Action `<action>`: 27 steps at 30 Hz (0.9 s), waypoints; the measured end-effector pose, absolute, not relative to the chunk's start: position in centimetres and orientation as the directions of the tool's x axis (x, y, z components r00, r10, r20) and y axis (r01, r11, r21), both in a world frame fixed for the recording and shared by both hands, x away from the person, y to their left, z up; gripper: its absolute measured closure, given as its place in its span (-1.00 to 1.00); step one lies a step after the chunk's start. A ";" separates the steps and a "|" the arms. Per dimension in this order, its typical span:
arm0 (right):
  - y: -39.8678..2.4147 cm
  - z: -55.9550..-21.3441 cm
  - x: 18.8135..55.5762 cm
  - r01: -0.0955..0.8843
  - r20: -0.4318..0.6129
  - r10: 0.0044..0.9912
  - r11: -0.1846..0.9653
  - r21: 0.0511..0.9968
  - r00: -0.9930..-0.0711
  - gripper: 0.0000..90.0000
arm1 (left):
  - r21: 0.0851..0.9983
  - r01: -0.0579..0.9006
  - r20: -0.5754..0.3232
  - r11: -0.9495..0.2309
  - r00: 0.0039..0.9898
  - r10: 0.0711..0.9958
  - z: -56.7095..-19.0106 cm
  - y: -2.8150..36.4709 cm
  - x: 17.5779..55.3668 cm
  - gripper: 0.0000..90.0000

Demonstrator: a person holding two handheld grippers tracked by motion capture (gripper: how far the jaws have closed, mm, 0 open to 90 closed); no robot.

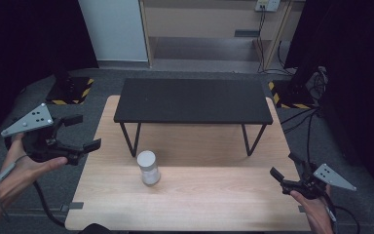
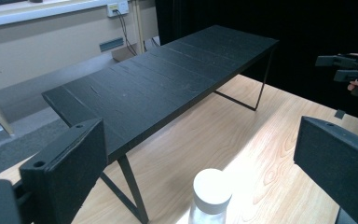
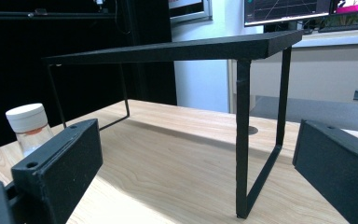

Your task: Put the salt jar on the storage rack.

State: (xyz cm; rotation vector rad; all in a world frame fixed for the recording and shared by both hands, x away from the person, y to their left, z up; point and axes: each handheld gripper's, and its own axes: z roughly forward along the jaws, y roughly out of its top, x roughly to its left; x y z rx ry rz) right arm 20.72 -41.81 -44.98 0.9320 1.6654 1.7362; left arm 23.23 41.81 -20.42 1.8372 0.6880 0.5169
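Both hand-held grippers, left (image 1: 77,132) and right (image 1: 283,169), gape empty; bottle (image 1: 148,167), seemingly clear, stands between.

Bottle (image 2: 209,196) is cut by the bottom edge in the left gripper view; cap and neck visible, body out of frame. In the right gripper view its lower part sits behind the left-hand jaw, and contents are too small to tell. Black shelf (image 3: 177,49) runs off the right edge at upper right there. In the high view the right hand (image 1: 319,212) is cropped at bottom right. Items at upper right by the cables (image 1: 316,80) are blurry, perhaps plugs.
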 end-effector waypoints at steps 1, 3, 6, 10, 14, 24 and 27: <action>-41.8 -45.0 20.7 0.071 0.104 0.789 -0.077 0.994 -0.606 -0.97 | 0.936 0.214 0.031 -0.279 0.740 0.671 -20.4 41.7 23.2 -0.97; -41.8 -45.0 20.7 0.069 0.103 0.789 -0.077 0.995 -0.606 -0.97 | 0.936 0.213 0.031 -0.280 0.743 0.669 -20.3 41.6 23.3 -0.97; -41.8 -45.0 20.7 0.072 0.105 0.788 -0.077 0.994 -0.606 -0.97 | 0.932 0.215 0.034 -0.290 0.748 0.663 -20.2 41.5 23.5 -0.97; -41.8 -44.9 20.8 0.073 0.103 0.787 -0.074 0.995 -0.608 -0.96 | 0.929 0.209 0.040 -0.305 0.764 0.644 -20.2 41.4 23.8 -0.96; -41.8 -44.9 20.8 0.073 0.101 0.785 -0.070 0.995 -0.611 -0.96 | 0.925 0.190 0.055 -0.330 0.791 0.609 -20.2 41.5 24.4 -0.95; -41.7 -44.9 20.9 0.078 0.100 0.782 -0.066 0.995 -0.616 -0.96 | 0.912 0.203 0.052 -0.357 0.805 0.590 -20.7 41.0 25.6 -0.94; -41.7 -44.9 21.0 0.081 0.100 0.781 -0.063 0.995 -0.617 -0.96 | 0.906 0.206 0.049 -0.369 0.816 0.576 -20.9 41.1 26.1 -0.92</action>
